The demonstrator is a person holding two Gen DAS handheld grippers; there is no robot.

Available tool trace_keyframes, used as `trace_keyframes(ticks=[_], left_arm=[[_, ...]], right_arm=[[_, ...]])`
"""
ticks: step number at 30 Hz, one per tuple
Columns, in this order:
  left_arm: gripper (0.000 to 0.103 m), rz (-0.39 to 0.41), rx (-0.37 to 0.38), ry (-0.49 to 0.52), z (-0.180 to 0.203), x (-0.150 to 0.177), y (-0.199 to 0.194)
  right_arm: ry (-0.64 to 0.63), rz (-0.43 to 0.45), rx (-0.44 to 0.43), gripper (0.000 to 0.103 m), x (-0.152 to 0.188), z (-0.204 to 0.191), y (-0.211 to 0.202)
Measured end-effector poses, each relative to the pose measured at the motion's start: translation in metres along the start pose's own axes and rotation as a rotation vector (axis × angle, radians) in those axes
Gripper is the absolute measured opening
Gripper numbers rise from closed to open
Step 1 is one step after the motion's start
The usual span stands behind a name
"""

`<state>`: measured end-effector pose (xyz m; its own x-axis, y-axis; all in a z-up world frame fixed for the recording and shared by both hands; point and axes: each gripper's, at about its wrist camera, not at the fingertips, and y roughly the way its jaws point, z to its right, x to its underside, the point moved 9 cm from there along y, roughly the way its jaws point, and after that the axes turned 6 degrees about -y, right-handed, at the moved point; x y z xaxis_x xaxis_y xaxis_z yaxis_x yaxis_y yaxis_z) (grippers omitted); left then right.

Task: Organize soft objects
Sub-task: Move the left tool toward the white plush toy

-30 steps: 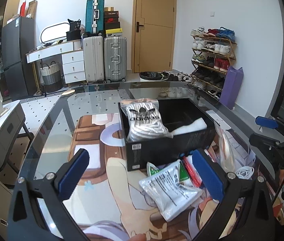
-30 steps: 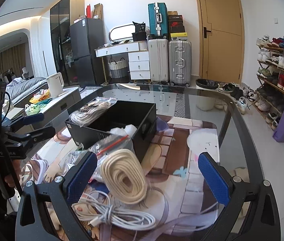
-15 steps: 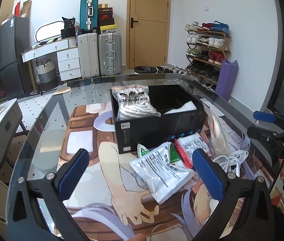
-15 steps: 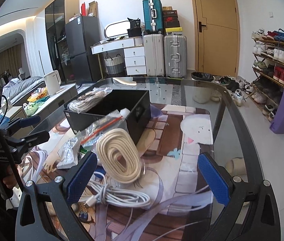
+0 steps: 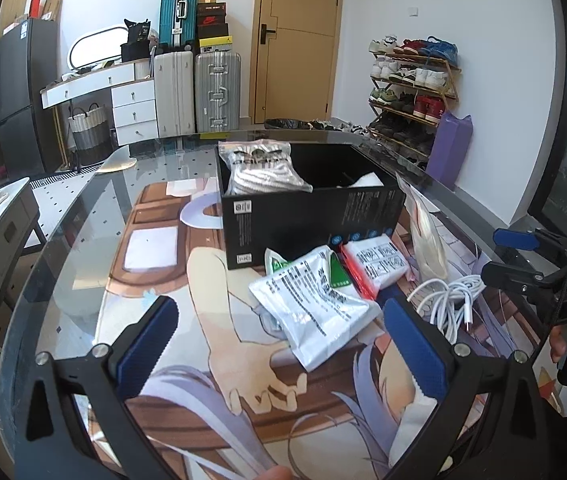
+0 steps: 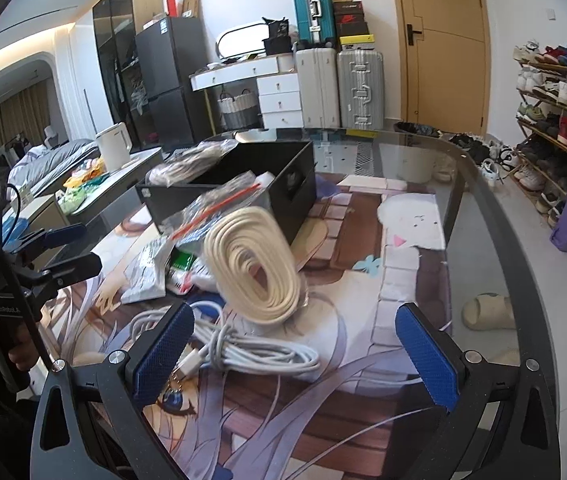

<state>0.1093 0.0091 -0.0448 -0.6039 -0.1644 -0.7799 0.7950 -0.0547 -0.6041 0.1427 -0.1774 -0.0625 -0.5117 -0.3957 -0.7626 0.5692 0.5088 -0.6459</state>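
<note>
Your left gripper (image 5: 279,344) is hovering with fingers spread wide, gripping nothing; the white printed pouch (image 5: 311,304) is lying on the glass table (image 5: 79,220) just beyond and between the pads. Your right gripper (image 6: 295,352) is also gaping wide and empty, with the bundled white cable (image 6: 243,350) sitting between its fingers, near the left pad. The coil of cream rope in a clear bag (image 6: 255,268) is standing just behind the cable. The black box (image 5: 307,216) is sitting farther back, open; the bagged striped laces (image 5: 263,172) are leaning on its far-left corner and something white (image 5: 367,180) is resting inside at right. A second white packet (image 5: 379,264) is lying against the box's near side.
</note>
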Motion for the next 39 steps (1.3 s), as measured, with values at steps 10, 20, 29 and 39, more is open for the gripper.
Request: trace_keyframes(ticks=[10, 20, 29, 39], left_arm=[[0.103, -0.006, 0.046, 0.057, 0.018, 0.007, -0.006], [0.103, -0.047, 0.126, 0.158, 0.044, 0.019, -0.011], [0.103, -0.107, 0.215, 0.199, 0.058, 0.032, -0.012], [0.103, -0.176, 0.24, 0.321, 0.077, 0.057, -0.012]], right_arm=[[-0.075, -0.033, -0.066, 0.102, 0.007, -0.021, 0.002], [-0.098, -0.059, -0.082, 0.102, 0.013, -0.026, 0.007], [-0.103, -0.077, -0.086, 0.102, 0.017, -0.027, 0.013], [-0.098, -0.088, -0.085, 0.102, 0.02, -0.027, 0.017]])
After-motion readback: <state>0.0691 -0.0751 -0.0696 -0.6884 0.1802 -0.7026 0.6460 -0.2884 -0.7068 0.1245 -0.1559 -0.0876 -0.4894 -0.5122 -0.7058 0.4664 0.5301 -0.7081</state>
